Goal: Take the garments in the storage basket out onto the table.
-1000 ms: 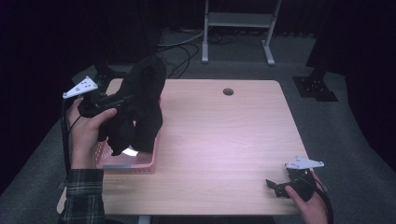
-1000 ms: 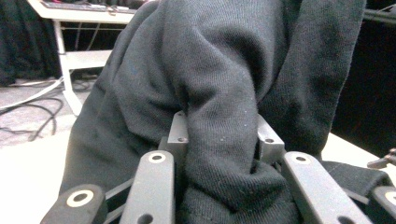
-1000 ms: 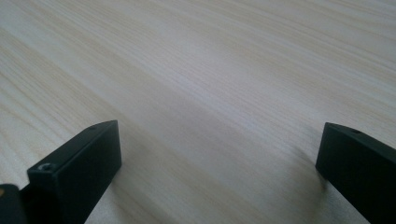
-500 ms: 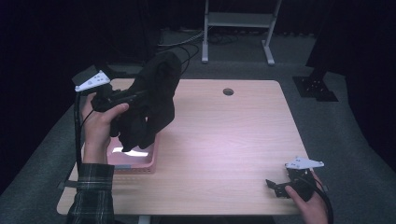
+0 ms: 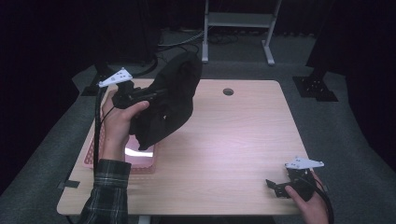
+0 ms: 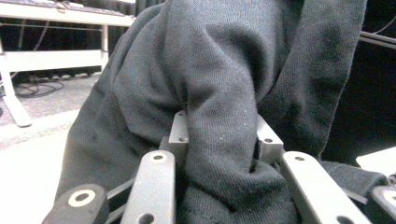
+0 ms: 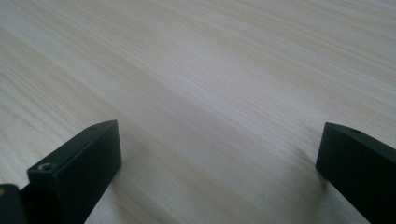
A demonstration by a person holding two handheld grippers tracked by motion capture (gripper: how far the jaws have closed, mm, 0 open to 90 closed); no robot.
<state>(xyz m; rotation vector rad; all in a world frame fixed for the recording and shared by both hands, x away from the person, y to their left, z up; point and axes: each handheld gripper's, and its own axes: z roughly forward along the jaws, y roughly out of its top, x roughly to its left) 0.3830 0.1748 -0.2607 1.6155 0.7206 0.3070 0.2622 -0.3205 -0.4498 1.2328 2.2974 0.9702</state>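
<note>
A dark knitted garment (image 5: 170, 100) hangs lifted above the pink basket (image 5: 95, 156) at the table's left side. My left gripper (image 5: 152, 93) is shut on a fold of it, well above the table. In the left gripper view the garment (image 6: 219, 93) bunches between the jaws, and my left gripper (image 6: 218, 140) pinches a thick fold. My right gripper (image 5: 275, 186) rests low at the table's front right corner, open. In the right gripper view my right gripper (image 7: 219, 172) has wide-apart jaws with bare wood between them.
The wooden table (image 5: 233, 140) has a round cable hole (image 5: 228, 91) near its far edge. A white metal stand (image 5: 238, 21) is on the floor behind the table. Dark floor surrounds the table.
My left gripper has risen and moved right and farther back with the garment, lifting it higher out of the basket. The right gripper has stayed put.
</note>
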